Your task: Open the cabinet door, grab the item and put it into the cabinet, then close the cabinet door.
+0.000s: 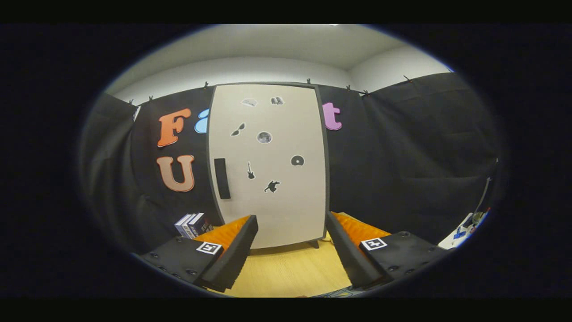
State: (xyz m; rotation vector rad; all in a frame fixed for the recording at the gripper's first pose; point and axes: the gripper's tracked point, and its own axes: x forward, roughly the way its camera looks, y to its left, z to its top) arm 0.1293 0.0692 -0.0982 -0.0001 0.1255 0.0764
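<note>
A tall beige cabinet [268, 165] stands on the wooden table beyond my fingers, its door shut and dotted with several small black stickers. A black vertical handle [222, 178] sits near the door's left edge. A small stack of dark blue and white boxes [193, 224] stands left of the cabinet, just past my left finger. My gripper [291, 243] is open, its black and orange fingers [232, 250] spread wide with nothing between them, well short of the door.
The light wooden tabletop [290, 273] runs from my fingers to the cabinet's feet. Black cloth walls close the booth on all sides. Some white and coloured clutter [464, 230] lies far right, by a thin cable.
</note>
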